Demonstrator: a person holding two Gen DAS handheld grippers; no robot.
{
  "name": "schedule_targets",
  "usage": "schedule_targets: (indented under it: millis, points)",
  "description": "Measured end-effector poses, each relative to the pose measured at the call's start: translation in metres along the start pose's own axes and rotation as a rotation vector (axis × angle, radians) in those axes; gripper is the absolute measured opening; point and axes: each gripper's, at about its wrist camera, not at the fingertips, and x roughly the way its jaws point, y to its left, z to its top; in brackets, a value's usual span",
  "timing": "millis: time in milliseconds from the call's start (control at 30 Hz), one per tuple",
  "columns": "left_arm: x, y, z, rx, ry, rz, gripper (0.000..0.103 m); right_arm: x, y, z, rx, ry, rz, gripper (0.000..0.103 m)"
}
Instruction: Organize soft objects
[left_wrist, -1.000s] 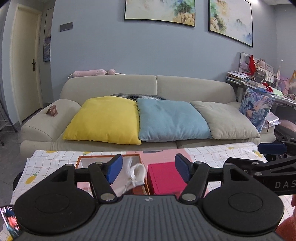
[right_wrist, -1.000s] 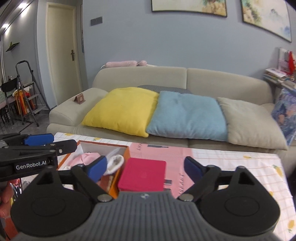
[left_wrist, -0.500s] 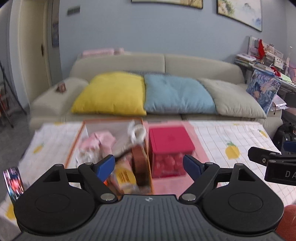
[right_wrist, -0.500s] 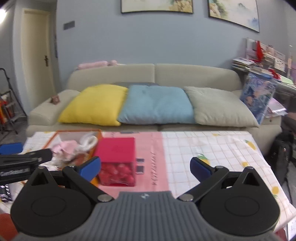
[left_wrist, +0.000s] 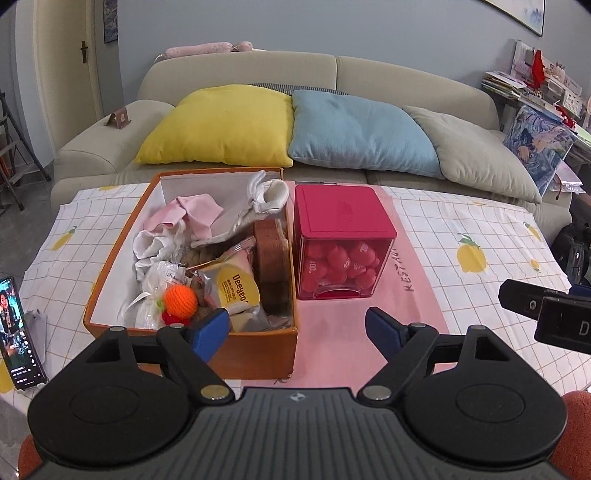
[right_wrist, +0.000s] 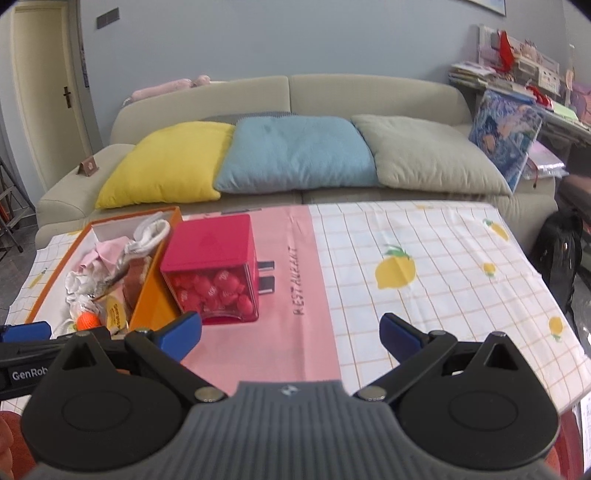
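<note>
An orange box (left_wrist: 122, 254) on the table holds soft things: a pink cloth (left_wrist: 195, 216), a white sock (left_wrist: 271, 194), white cloths (left_wrist: 155, 245), an orange knitted ball (left_wrist: 180, 301) and a snack packet (left_wrist: 236, 288). The box also shows in the right wrist view (right_wrist: 151, 299). My left gripper (left_wrist: 297, 332) is open and empty, above the box's near right corner. My right gripper (right_wrist: 290, 332) is open and empty over the pink table strip. A red-lidded clear box (left_wrist: 341, 243) of red sweets stands right of the orange box.
A phone (left_wrist: 18, 336) stands at the table's left edge. The tablecloth (right_wrist: 424, 266) has lemon prints. Behind the table a sofa (left_wrist: 240, 66) carries yellow (left_wrist: 221, 125), blue (left_wrist: 358, 133) and beige (left_wrist: 476, 155) cushions. A dark bag (right_wrist: 561, 254) sits at the right.
Both grippers have pulled back and risen, so the views now look down on the table. The left jaws, which had the white sock between them, are now wide and empty; the sock lies in the box.
</note>
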Motion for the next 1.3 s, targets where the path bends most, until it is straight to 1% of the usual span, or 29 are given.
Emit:
schedule_targets:
  millis: [133,400,633,867,1300]
  points:
    - [0.0,0.0,0.0,-0.003,0.002,0.0,0.098,0.0,0.0,0.001,0.008,0.003,0.001,0.1]
    - [-0.004,-0.001,0.001,0.001,-0.006,-0.001,0.098,0.0,0.009,0.0,-0.038,0.01,0.01,0.1]
    - [-0.004,-0.001,0.002,0.002,-0.007,-0.005,0.097,-0.002,0.01,0.001,-0.06,-0.006,0.001,0.1]
    - [-0.004,-0.002,0.002,0.0,-0.005,-0.003,0.096,0.001,0.012,0.0,-0.062,0.008,-0.002,0.1]
    - [-0.004,-0.003,0.002,0.006,-0.012,-0.005,0.095,0.001,0.013,0.001,-0.065,0.002,-0.005,0.1]
